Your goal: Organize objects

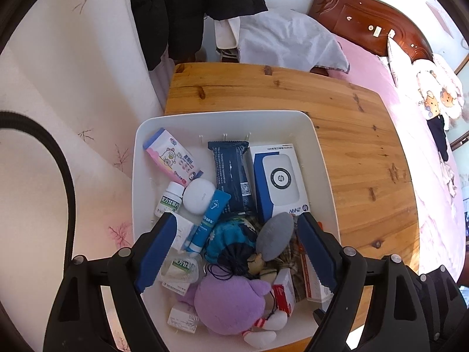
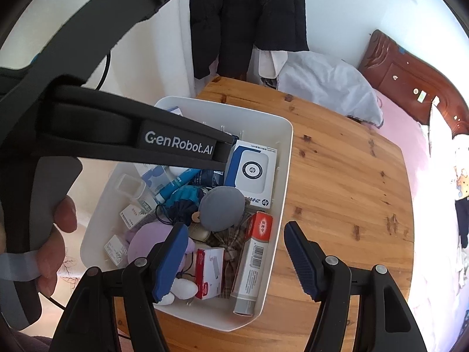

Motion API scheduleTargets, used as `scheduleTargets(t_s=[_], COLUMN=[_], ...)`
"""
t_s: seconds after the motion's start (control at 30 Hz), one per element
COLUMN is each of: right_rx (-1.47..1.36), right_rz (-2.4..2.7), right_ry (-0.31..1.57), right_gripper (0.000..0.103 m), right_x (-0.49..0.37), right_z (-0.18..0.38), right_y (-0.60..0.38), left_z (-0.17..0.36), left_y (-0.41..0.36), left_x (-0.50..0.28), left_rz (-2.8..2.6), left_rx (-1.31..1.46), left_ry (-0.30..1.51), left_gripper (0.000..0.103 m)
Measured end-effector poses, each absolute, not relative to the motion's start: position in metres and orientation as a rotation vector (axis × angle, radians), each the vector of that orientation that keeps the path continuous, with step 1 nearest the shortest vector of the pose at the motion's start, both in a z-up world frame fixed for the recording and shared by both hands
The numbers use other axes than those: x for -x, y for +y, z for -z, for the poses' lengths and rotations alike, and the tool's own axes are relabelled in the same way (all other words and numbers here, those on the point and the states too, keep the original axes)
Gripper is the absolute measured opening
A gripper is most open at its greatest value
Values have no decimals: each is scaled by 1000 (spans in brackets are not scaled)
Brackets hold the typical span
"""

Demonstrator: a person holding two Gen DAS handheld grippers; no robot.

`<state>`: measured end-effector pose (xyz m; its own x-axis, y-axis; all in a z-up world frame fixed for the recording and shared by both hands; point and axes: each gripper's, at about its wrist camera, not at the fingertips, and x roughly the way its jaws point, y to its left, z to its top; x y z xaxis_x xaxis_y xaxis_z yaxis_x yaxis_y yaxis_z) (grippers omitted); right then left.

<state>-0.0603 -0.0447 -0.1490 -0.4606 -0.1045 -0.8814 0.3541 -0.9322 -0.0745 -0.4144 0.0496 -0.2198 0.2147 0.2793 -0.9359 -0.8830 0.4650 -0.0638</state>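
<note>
One white bin (image 1: pixel 325 158) on one wooden table (image 1: pixel 351 123) holds one purple plush (image 1: pixel 228 305) and two toothpaste tubes (image 1: pixel 209 220).

Bin (image 1: pixel 322 158) sits on bench (image 1: pixel 366 135), lower centre of left-wrist frame, at bench's left edge. In bin: router box (image 1: pixel 278 176) upper right, wipes pack (image 1: pixel 231 176) just left of it, tissue pack (image 1: pixel 173 158) upper left, pill bottle (image 1: pixel 170 199) below that. Plush toy (image 1: pixel 228 305) at bottom, tube box (image 2: pixel 255 261) along right wall. Bed (image 1: pixel 425 176) right of bench; coats (image 1: pixel 190 8) hang behind, top of frame.
</note>
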Motion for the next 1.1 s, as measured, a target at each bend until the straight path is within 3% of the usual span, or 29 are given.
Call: scheduleTargets(t_s=[0.7,1.1], right_rx=[-1415,-1355], right_rz=[2492,2538], right_ry=[358,329], right_gripper=[69,69], right_x=[45,41], right_z=[134,120], right_y=[-31,23], left_z=[196,176], left_y=[19,-19], left_x=[415,389], left_rz=[-949,-1010], left_rx=[677,681], left_ry=[1018,961], left_gripper=[87,87])
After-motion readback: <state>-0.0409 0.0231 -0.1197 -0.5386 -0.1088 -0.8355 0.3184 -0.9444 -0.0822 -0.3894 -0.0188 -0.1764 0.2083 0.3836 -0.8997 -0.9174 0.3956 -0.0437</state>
